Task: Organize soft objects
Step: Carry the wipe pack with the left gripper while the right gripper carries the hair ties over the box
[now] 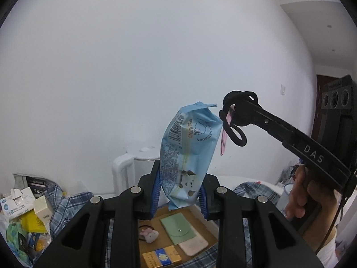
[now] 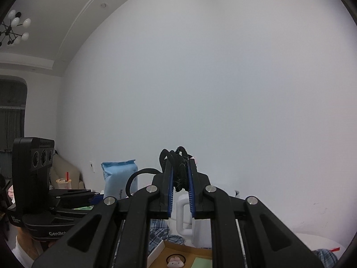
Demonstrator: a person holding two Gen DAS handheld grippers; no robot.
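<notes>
My left claw (image 1: pixel 179 197) is clamped on a blue pack of wipes (image 1: pixel 189 154), held upright in the air — I think so it goes down straight. My right claw (image 2: pixel 180 178) is pressed together on a bunch of black hair ties (image 2: pixel 178 167). Below both, the cardboard tray (image 1: pixel 165 237) holds a green pouch (image 1: pixel 177 226), a bunny hair tie (image 1: pixel 148 234) and a yellow box (image 1: pixel 161 256) — probably where these go.

A home: plaid bedding (image 1: pixel 67 203), a chandelier (image 2: pixel 15 29), a sofa (image 2: pixel 64 167) and household clutter.
</notes>
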